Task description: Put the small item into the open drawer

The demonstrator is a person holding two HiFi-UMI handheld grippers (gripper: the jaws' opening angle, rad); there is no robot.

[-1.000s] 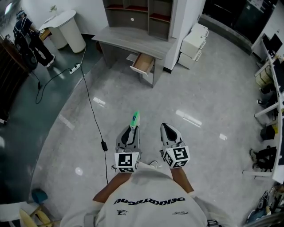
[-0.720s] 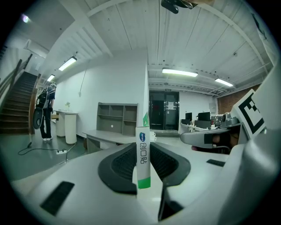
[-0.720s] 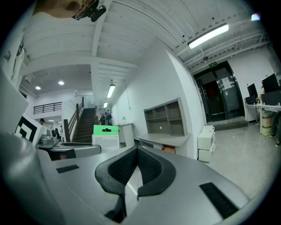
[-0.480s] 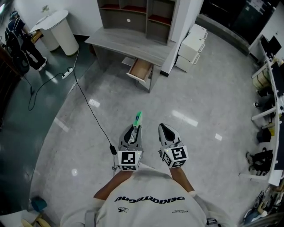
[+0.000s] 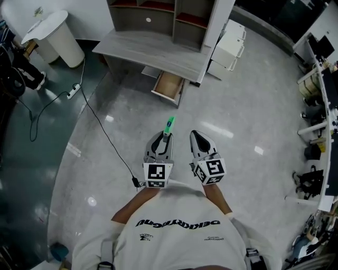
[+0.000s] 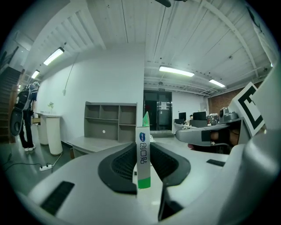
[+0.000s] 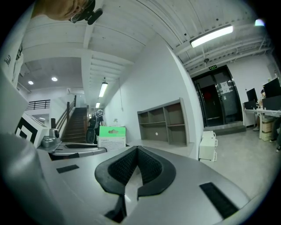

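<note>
A small flat box, white with a green end [image 5: 169, 125], stands upright between the jaws of my left gripper [image 5: 165, 137], which is shut on it. In the left gripper view the box [image 6: 143, 149] is pinched between the black pads [image 6: 123, 165]. My right gripper [image 5: 197, 137] is level beside it, shut with nothing in it; its pads [image 7: 125, 169] meet at the tip. The open wooden drawer [image 5: 169, 86] hangs out under the grey desk [image 5: 153, 48], some way ahead of both grippers across the floor. The box [image 7: 111, 134] also shows in the right gripper view.
A grey shelf unit [image 5: 158, 13] stands on the desk. White cabinets [image 5: 228, 50] sit right of it, a white round pedestal [image 5: 55, 34] to its left. A black cable [image 5: 100, 126] and power strip [image 5: 73, 90] lie on the floor at left. Desks and clutter [image 5: 319, 105] line the right side.
Both grippers have been carried forward across the floor; the desk and open drawer are nearer. The left gripper still holds the box and the right stays shut.
</note>
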